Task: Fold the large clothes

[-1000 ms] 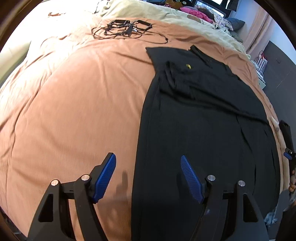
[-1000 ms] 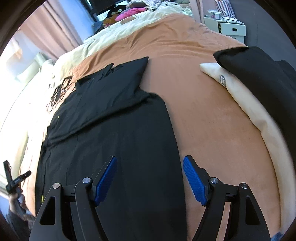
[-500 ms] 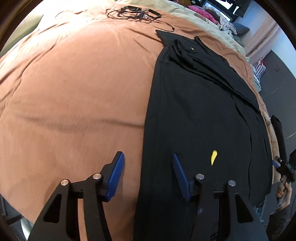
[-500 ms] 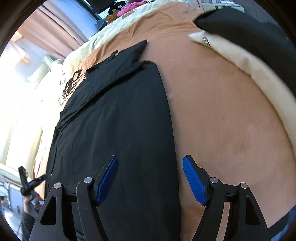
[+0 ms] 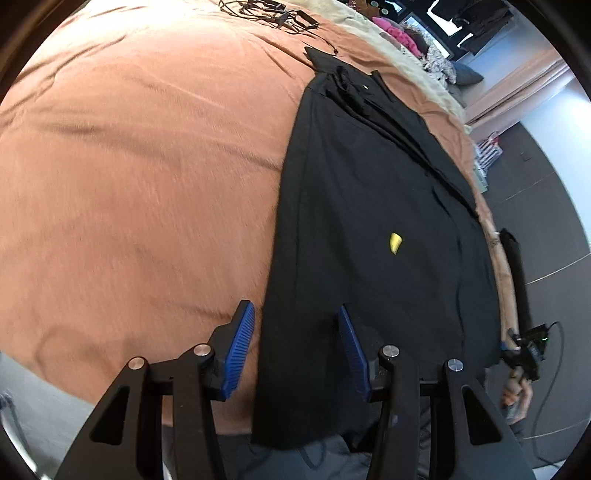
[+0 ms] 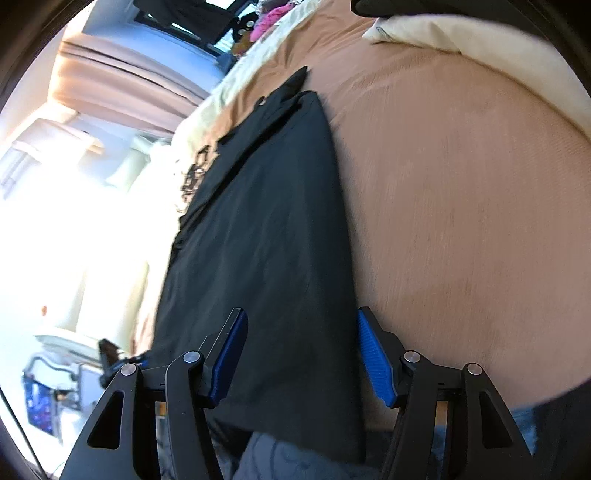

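Note:
A large black garment (image 5: 369, 221) lies flat and lengthwise on an orange-brown bed cover (image 5: 147, 166), its hem hanging over the near bed edge; a small yellow tag (image 5: 394, 243) shows on it. My left gripper (image 5: 295, 347) is open, straddling the garment's left edge near the hem. In the right wrist view the same garment (image 6: 266, 229) fills the middle; my right gripper (image 6: 301, 354) is open over its right edge near the hem. Neither holds cloth.
A tangle of black cables (image 5: 273, 14) lies at the far end of the bed. A cream pillow (image 6: 480, 48) with dark clothing on it sits at the right. Pink clothes (image 5: 399, 33) and curtains lie beyond. The bed edge drops to grey floor.
Both grippers have pulled back toward the near bed edge and lowered, so the garment's hem now sits between their fingers. The left gripper's fingers have narrowed slightly.

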A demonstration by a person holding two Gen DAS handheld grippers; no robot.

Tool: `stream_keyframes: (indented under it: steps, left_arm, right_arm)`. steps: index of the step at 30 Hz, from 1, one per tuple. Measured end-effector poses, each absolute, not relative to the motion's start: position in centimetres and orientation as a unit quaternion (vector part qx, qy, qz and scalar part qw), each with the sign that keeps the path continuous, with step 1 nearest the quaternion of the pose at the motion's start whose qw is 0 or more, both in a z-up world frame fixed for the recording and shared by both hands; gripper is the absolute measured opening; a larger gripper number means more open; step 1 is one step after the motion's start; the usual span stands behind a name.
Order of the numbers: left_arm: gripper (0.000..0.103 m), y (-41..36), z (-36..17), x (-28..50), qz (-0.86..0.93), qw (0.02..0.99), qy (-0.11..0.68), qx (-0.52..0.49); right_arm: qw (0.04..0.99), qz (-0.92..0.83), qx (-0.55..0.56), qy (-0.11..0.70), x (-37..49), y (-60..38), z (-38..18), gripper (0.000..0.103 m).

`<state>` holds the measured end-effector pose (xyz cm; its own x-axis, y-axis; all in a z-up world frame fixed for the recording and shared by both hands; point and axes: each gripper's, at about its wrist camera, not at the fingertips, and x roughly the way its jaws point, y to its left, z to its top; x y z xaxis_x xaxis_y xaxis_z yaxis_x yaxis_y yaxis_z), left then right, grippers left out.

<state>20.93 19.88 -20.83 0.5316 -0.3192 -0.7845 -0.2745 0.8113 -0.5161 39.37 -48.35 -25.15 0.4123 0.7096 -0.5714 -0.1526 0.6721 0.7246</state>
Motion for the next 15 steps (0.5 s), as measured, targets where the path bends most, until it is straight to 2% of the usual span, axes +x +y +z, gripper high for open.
stream_keyframes:
  steps: [6,13,15]
  left_arm:
    - [0.048,19.7,-21.3,19.7,-0.045,0.807,0.471,-0.354]
    - [0.048,20.3,-22.1,19.9,-0.068,0.790,0.455,-0.404]
    - [0.048,20.7,-22.3,20.1,-0.070,0.787,0.446,-0.421]
  right_arm:
    - [0.767,0.312,0.345,0.442,37.4,-48.0,-25.9,0.062]
    - [0.773,0.316,0.334,0.437,36.9,-45.7,-26.0,0.062]
    - [0.773,0.317,0.345,0.427,37.2,-45.4,-25.7,0.059]
